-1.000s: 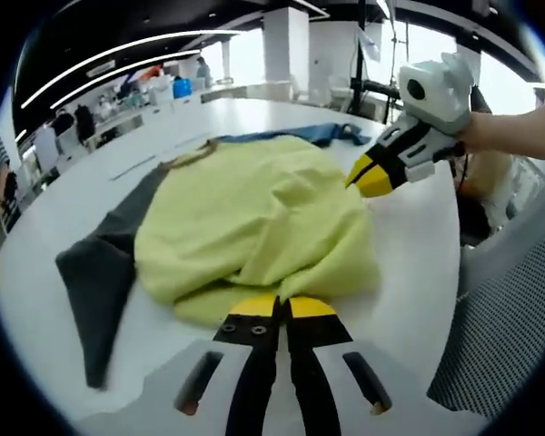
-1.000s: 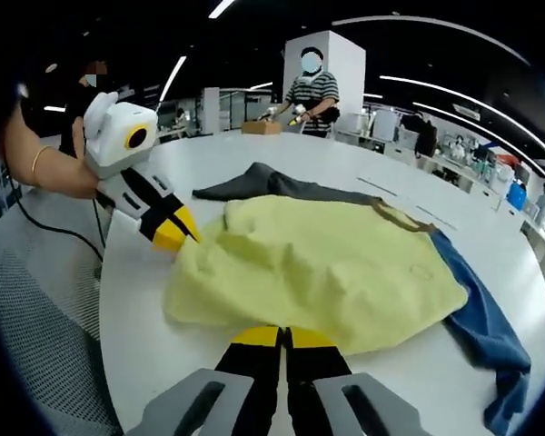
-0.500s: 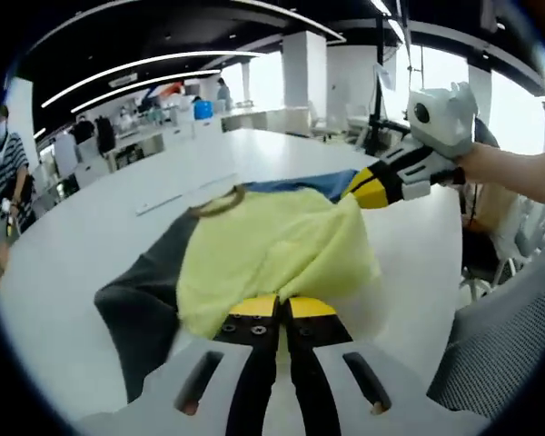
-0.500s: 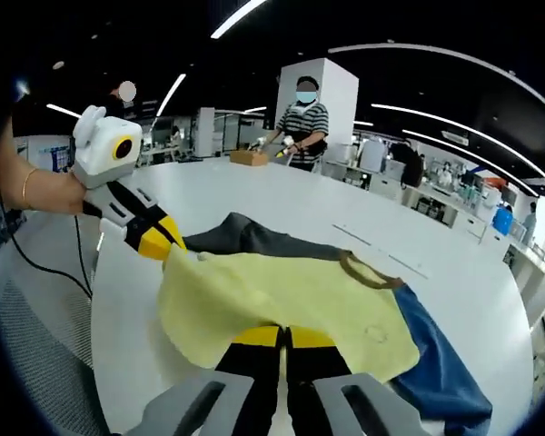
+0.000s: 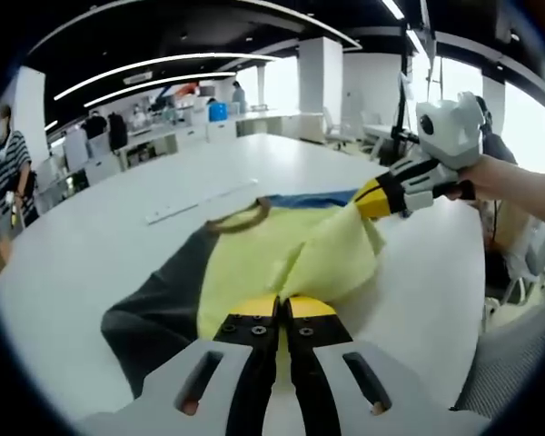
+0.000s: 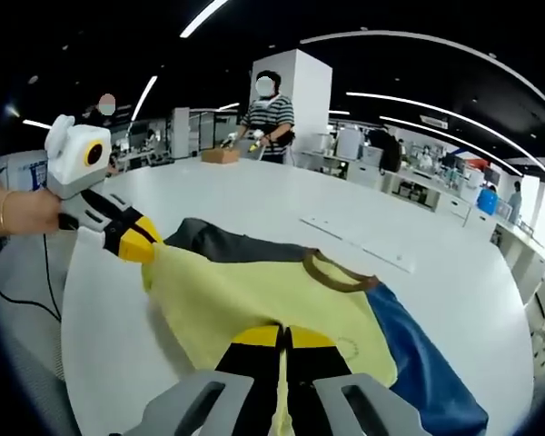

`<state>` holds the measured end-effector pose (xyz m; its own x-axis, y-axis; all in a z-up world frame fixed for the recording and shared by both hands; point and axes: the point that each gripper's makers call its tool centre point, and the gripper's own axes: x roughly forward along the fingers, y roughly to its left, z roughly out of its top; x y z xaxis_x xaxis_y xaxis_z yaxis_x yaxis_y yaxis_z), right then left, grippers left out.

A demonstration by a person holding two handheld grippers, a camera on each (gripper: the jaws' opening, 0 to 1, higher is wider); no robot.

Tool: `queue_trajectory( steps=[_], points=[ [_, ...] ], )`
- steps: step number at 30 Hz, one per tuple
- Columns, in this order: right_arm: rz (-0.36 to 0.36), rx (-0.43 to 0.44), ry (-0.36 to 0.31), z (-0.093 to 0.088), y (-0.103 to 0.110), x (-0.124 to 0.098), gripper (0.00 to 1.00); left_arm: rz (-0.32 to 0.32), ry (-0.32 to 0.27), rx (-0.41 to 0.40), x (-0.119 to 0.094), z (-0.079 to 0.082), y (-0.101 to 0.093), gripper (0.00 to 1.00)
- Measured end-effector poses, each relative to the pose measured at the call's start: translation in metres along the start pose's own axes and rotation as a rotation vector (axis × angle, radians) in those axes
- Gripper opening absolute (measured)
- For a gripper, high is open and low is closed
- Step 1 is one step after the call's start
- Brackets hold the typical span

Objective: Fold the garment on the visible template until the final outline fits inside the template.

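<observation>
Left gripper view: since a second ago I have raised the yellow hem of the garment (image 5: 282, 263) off the worktop (image 5: 100, 245). Both the left gripper (image 5: 282, 307) and the right gripper (image 5: 368, 197) have jaws closed on that hem, so I judge the fold is beginning. Right gripper view adds the blue sleeve (image 6: 427, 363) at right and a person (image 6: 265, 118) far behind; I see no template.
</observation>
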<state>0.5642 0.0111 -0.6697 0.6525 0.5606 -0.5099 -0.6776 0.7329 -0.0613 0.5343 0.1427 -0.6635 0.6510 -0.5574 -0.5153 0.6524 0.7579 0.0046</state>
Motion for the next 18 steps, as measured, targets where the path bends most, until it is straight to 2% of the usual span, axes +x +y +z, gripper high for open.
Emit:
queue_trajectory(
  steps=[5,18],
  points=[
    [-0.011,0.045,0.028,-0.007,-0.010,0.019,0.00,0.015,0.017,-0.019,0.018,-0.005,0.013,0.00],
    [-0.004,0.142,0.088,-0.030,-0.024,0.052,0.00,0.020,0.068,-0.032,0.046,-0.022,0.033,0.00]
  ],
)
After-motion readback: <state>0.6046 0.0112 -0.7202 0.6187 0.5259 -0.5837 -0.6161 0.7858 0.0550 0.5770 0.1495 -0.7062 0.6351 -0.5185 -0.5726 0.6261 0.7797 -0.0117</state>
